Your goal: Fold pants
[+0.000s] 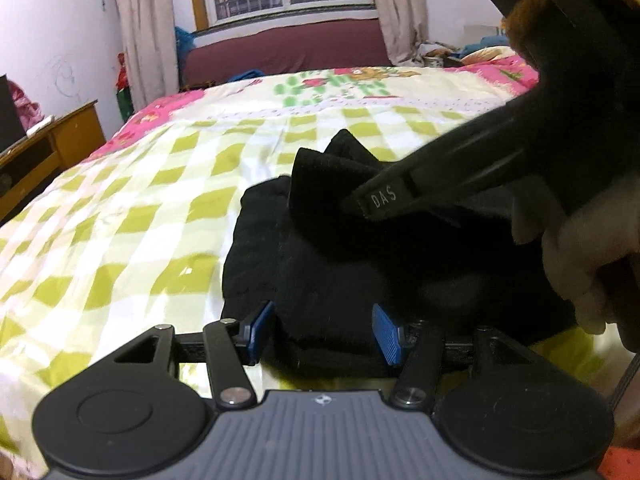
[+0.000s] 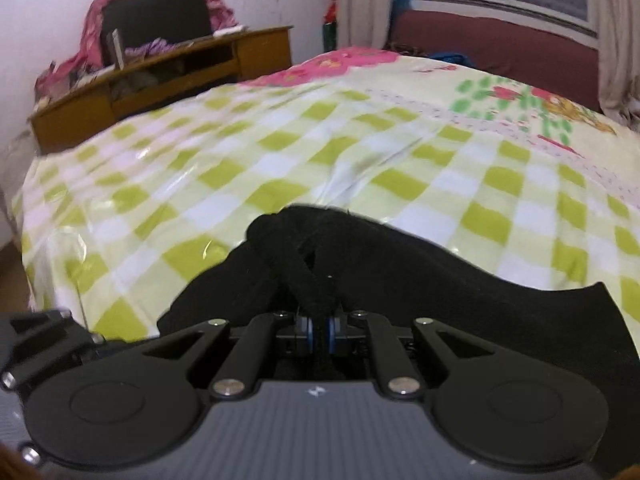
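1. My left gripper (image 1: 322,332) has its blue pads (image 1: 386,334) spread wide, right at the near edge of the black pants (image 1: 360,264), gripping nothing.
2. My right gripper (image 2: 318,330) is pinched tight on a bunched fold of the pants (image 2: 400,280), lifting it a bit (fabric runs straight between the pads).
3. The pants sit in a rumpled heap on the green-and-white checked bedspread (image 1: 140,208), near my edge of the bed.
4. From the left wrist view, the right gripper (image 1: 360,204) hangs over the heap.
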`<state>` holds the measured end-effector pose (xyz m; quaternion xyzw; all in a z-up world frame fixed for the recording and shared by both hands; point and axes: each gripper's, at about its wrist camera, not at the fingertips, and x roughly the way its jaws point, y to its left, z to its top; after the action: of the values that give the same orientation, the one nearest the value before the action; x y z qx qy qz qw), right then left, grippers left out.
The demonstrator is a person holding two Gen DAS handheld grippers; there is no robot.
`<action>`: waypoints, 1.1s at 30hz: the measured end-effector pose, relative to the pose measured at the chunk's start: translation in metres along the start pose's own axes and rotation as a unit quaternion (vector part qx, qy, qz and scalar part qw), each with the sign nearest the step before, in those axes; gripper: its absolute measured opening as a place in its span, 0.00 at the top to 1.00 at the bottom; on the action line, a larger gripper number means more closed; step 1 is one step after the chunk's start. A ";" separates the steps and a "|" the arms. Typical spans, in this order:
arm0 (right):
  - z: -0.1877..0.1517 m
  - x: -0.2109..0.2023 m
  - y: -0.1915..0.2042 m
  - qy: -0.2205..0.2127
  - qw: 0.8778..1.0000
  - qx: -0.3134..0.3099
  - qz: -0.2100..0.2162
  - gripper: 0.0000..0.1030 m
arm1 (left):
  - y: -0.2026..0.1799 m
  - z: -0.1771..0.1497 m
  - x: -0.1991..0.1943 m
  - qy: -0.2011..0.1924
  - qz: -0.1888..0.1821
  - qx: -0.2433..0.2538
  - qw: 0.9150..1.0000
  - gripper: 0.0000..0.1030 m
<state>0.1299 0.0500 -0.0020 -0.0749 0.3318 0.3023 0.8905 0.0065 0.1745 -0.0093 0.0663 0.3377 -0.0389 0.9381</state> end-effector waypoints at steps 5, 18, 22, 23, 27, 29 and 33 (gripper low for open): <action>0.015 -0.022 -0.011 -0.062 0.997 0.035 -0.012 0.92 | 0.001 0.003 0.005 0.005 0.000 -0.009 1.000 0.34; -0.005 0.005 0.017 0.010 0.995 -0.026 0.093 0.72 | -0.001 -0.015 -0.009 0.033 0.025 0.019 0.999 0.34; -0.002 -0.026 0.001 -0.007 0.986 0.015 0.164 0.69 | -0.005 -0.007 -0.019 0.024 0.035 0.026 0.999 0.34; -0.004 -0.037 -0.004 -0.013 0.985 0.021 0.171 0.68 | -0.006 -0.004 -0.021 0.018 0.040 0.032 0.999 0.34; -0.015 -0.077 -0.046 -0.038 0.989 0.066 0.126 0.68 | -0.007 0.017 -0.029 -0.016 0.049 0.044 0.998 0.34; -0.024 -0.092 -0.077 -0.042 0.992 0.087 0.077 0.68 | -0.016 0.029 -0.027 -0.037 0.042 0.055 0.997 0.33; -0.048 -0.104 -0.140 -0.021 0.992 0.115 -0.055 0.67 | -0.041 0.054 -0.006 -0.065 0.002 0.067 0.996 0.33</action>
<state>0.1243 -0.1298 0.0180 0.0158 0.3413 0.2143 0.9151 0.0311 0.1260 0.0310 0.1271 0.2726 -0.0641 0.9515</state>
